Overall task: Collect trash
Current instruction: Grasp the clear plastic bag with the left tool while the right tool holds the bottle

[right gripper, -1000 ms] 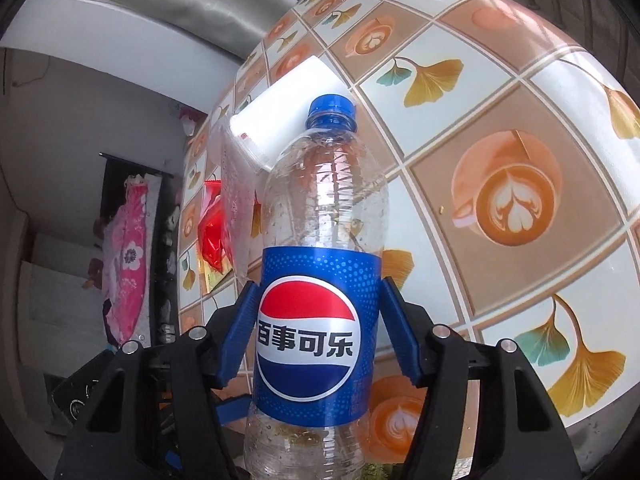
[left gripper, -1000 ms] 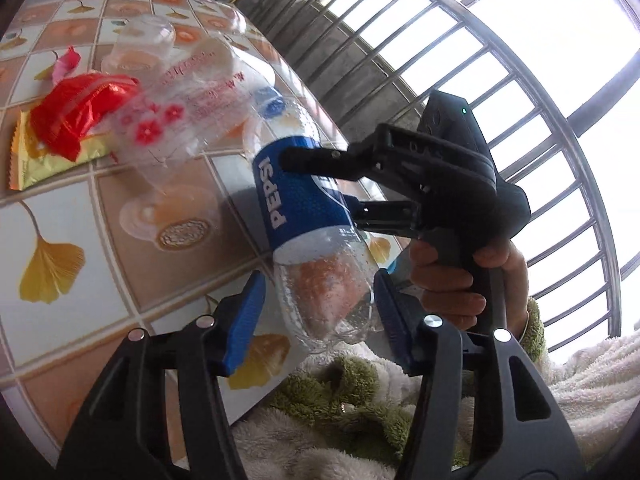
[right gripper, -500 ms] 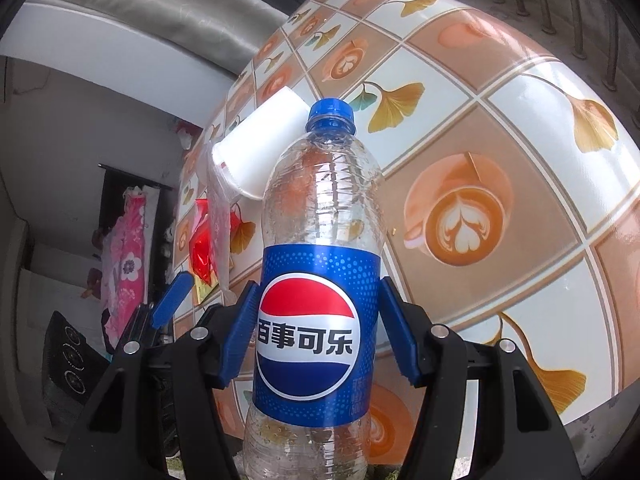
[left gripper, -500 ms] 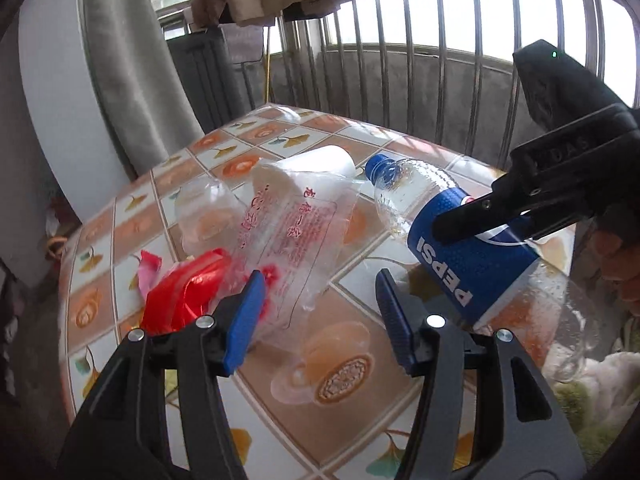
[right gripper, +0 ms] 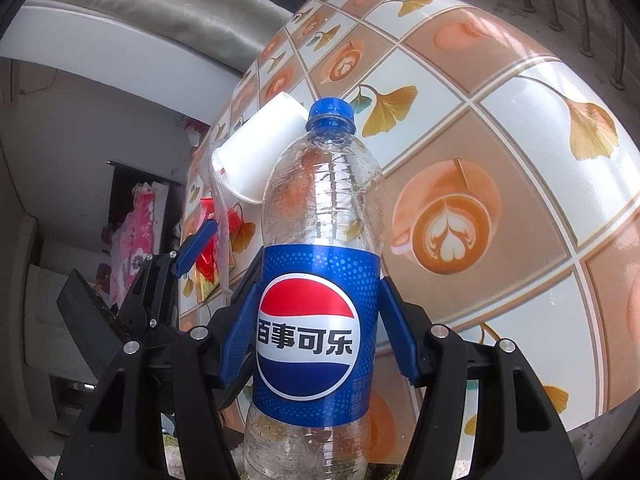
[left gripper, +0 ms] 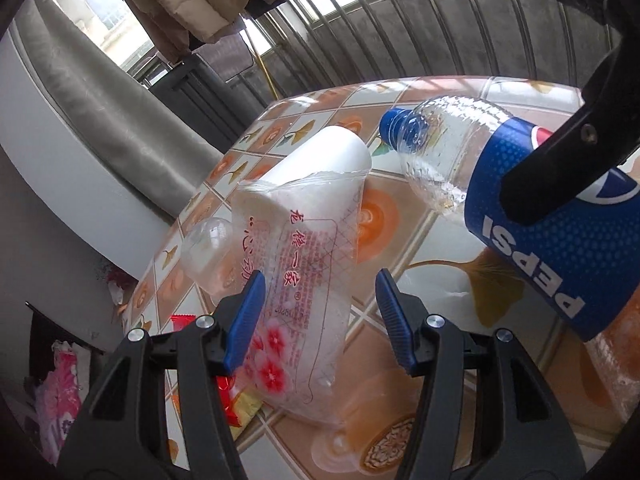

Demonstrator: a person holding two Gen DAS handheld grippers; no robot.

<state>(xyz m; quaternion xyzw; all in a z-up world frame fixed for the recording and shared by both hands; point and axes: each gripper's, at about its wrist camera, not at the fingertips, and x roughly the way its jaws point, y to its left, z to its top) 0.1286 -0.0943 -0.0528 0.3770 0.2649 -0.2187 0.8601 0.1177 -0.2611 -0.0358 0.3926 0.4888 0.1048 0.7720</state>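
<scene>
Bottle clamped (right gripper).

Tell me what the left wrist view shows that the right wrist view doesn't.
Only the left wrist view shows the small clear cup behind the printed clear bag and the railing, with the open left gripper around the bag. Only the right wrist view shows the right gripper shut on the Pepsi bottle at its label. Both show the bottle, white cup, red wrapper and tiled table.
</scene>
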